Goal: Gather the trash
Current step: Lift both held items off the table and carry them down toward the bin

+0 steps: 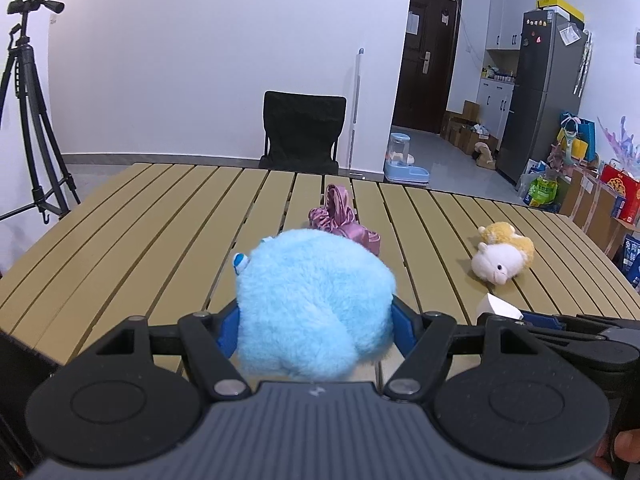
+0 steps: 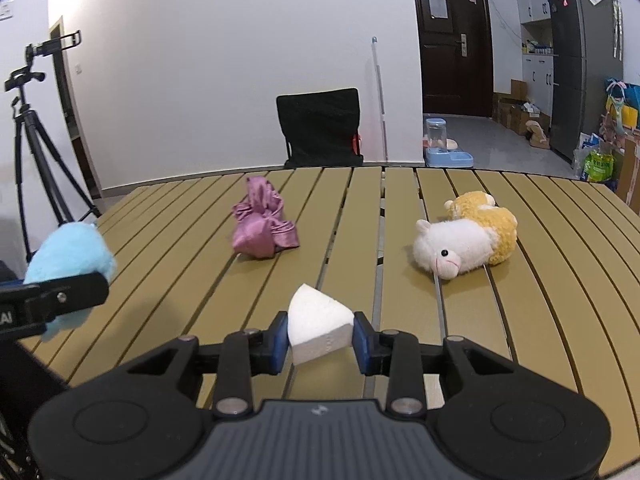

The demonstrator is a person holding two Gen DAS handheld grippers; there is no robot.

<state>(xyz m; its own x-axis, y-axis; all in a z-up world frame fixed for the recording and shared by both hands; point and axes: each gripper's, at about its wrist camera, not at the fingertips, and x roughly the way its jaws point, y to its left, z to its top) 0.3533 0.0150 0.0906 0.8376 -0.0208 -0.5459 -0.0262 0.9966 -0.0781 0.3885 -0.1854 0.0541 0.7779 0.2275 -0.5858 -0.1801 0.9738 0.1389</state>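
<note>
Counting 2 plush toys (image 2: pixel 466 236), perhaps 3.

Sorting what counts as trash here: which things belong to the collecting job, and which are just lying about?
In hand:
- blue plush in left gripper
- white foam piece in right gripper

Lying on the table:
- pink cloth bundle
- white and yellow plush

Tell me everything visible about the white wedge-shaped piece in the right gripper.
The white wedge looks like foam or folded tissue: matte, with a curved top face, a pointed upper corner and a flat, faintly dotted front face. The right gripper clamps it, a blue pad against each side. It seems lifted off the slatted table, though contact below is hidden. In the left wrist view only a corner of it shows.
</note>
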